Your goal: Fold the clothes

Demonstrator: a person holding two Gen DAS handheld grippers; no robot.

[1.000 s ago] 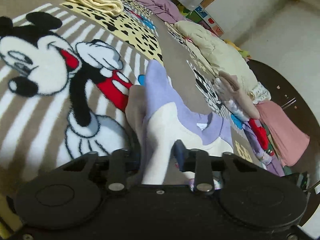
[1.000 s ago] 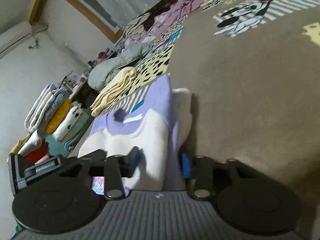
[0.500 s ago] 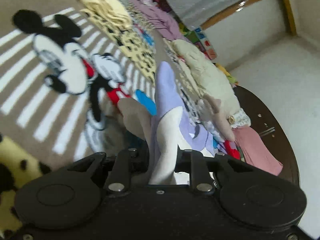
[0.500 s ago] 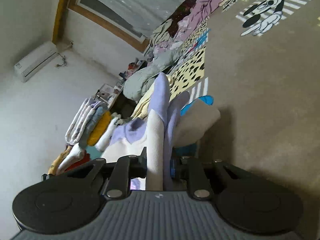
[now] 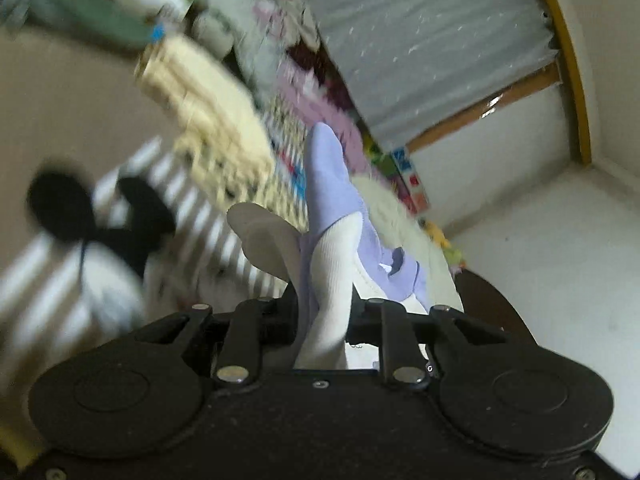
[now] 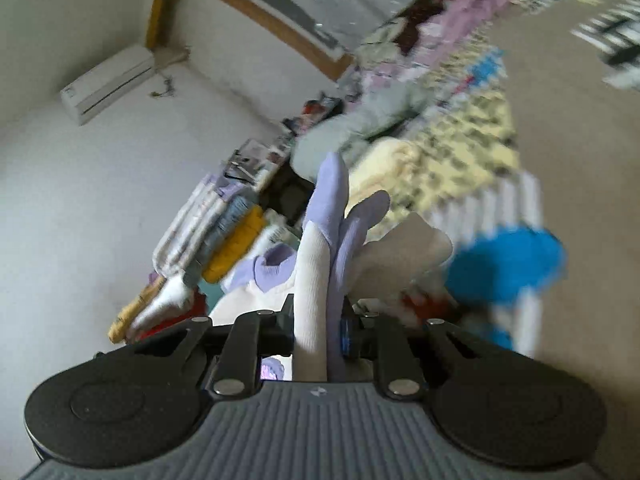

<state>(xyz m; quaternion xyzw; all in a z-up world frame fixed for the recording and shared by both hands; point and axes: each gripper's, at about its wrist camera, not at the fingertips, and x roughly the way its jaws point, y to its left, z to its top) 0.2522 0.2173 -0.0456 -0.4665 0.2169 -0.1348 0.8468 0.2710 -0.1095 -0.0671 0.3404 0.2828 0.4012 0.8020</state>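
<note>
A white and lilac knit garment (image 5: 332, 240) is pinched in both grippers and hangs lifted off the cartoon-mouse blanket (image 5: 60, 224). In the left wrist view my left gripper (image 5: 323, 308) is shut on a bunched fold of it, white cloth rising into a lilac tip. In the right wrist view my right gripper (image 6: 318, 320) is shut on another bunched part of the same garment (image 6: 320, 240), with its lilac collar hanging to the left. The pads of both grippers are hidden by the cloth.
A folded cream garment (image 5: 208, 120) lies on the bed beyond. Piles of clothes (image 6: 224, 232) are stacked along the white wall, a grey-green bundle (image 6: 352, 128) behind them. A curtained window (image 5: 420, 48) and an air conditioner (image 6: 108, 84) are on the walls. Both views are motion-blurred.
Both grippers closed on the garment and lifted it off the blanket. Both views tilted upward, so walls and window now fill more of the frames.
</note>
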